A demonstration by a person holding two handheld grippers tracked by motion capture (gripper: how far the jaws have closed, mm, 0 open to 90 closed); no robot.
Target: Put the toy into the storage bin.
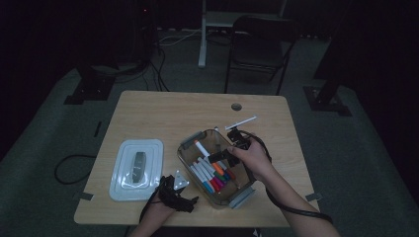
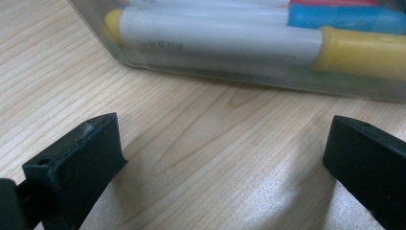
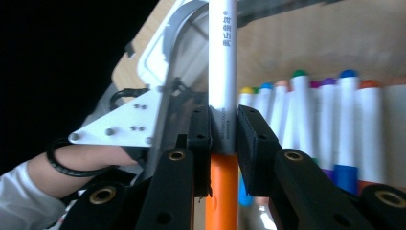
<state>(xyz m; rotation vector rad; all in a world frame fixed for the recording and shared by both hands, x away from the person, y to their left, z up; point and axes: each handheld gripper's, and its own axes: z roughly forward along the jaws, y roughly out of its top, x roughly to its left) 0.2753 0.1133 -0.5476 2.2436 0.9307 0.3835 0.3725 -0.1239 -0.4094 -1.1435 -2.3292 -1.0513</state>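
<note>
I have my right gripper (image 3: 223, 136) pinching an orange-capped marker (image 3: 223, 72) across its white barrel, just above where the orange cap begins, and I hold it over the clear marker box (image 1: 185, 144). To set it down well, I judge I should turn it until it runs parallel to the markers already lying in the box (image 3: 335, 120), lower it into the gap beside them, and let go only once the barrel rests on something, so it does not roll or knock its neighbours askew. The grip sits near one end, so I'd keep the wrist steady against tipping.

The marker is a slim white tube with grey print along it and a bright orange cap; smooth and light by my guess.

My left gripper (image 2: 220, 158) rests on the table just beside the box's near wall, its jaws spread wide with only bare wood between them. The box's white lid (image 1: 136, 168) lies on the table left of the box.
</note>
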